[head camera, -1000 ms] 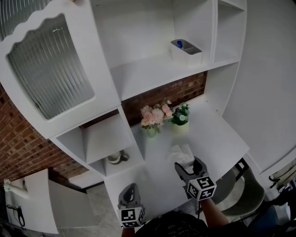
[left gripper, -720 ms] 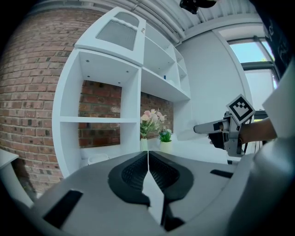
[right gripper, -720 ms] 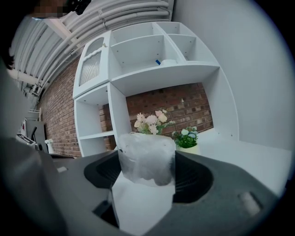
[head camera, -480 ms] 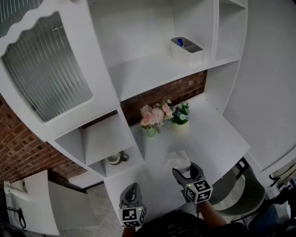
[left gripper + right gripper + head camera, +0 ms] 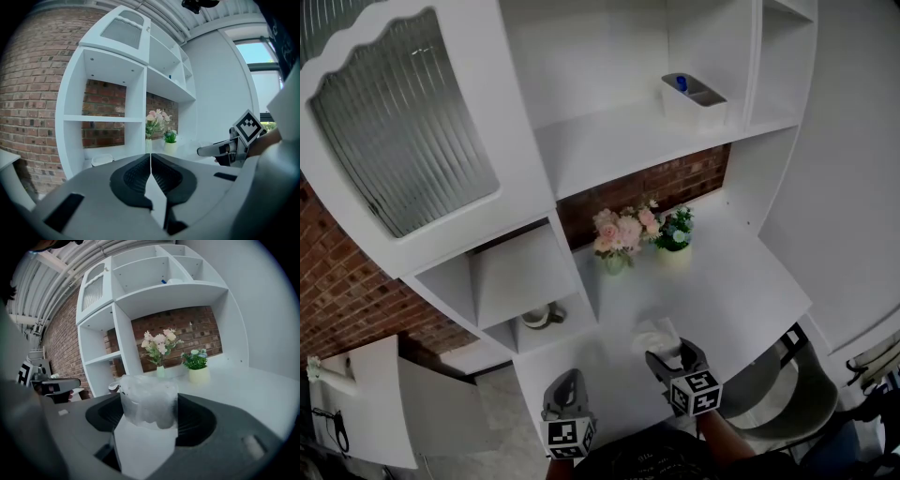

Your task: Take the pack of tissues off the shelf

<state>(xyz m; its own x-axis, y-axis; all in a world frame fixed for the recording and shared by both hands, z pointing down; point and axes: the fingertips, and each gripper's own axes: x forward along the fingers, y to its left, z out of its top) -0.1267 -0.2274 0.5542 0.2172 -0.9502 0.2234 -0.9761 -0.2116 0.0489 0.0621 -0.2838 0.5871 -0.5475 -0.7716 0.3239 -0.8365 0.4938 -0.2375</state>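
Note:
A white pack of tissues [image 5: 148,404] in clear wrap sits between the jaws of my right gripper [image 5: 149,416], which is shut on it. In the head view the tissue pack [image 5: 657,335] pokes out ahead of the right gripper [image 5: 672,358], low over the white desk surface [image 5: 741,281]. My left gripper [image 5: 565,401] hangs near the desk's front edge with its jaws shut together and nothing between them; its view shows the closed left gripper [image 5: 150,164].
A vase of pink flowers [image 5: 616,239] and a small potted plant [image 5: 674,239] stand at the back of the desk. A white bin [image 5: 693,98] sits on the upper shelf. A small cup-like object [image 5: 541,316] rests in the low left cubby. A ribbed-glass cabinet door [image 5: 403,141] hangs open at left.
My right gripper has drawn back toward the front edge of the desk with the tissue pack in it. The left gripper has stayed put.

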